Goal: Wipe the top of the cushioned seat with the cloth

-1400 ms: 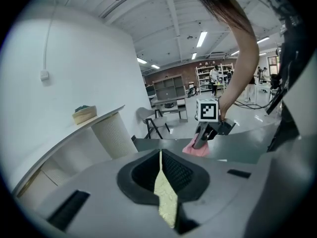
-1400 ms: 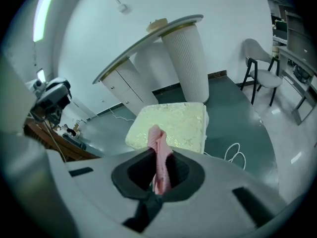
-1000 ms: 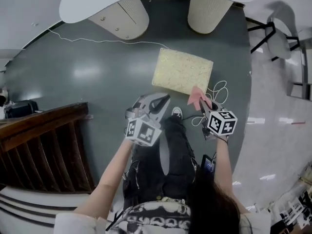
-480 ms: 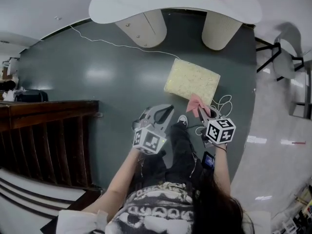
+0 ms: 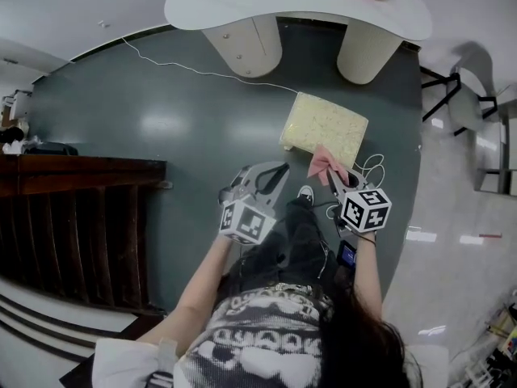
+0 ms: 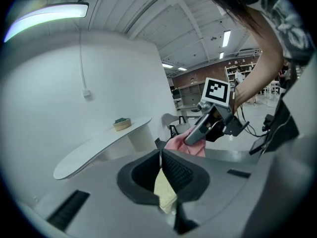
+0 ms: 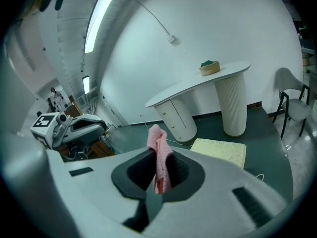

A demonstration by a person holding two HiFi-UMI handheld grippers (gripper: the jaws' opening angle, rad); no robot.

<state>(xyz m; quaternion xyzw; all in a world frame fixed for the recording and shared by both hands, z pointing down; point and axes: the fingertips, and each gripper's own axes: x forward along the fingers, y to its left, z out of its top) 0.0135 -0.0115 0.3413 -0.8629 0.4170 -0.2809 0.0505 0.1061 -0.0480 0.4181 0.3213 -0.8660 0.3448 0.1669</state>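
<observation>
The seat [image 5: 323,129] lay on the floor [image 5: 161,120] ahead of me, and by my judgement the wiping had not yet begun. The cloth [image 5: 326,162] hung clamped in my right tongs [image 5: 334,181] by the seat's near edge, while my left tongs [image 5: 273,175] were closed on nothing.

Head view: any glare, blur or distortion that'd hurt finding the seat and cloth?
Head view: strong fisheye, edges bend; soft light patches on the dark floor, but cushioned seat and cloth are sharp. Left gripper view: strip light blooms top left, rim darkens. Right gripper view: cloth in the jaws is crisp, corners vignetted.
</observation>
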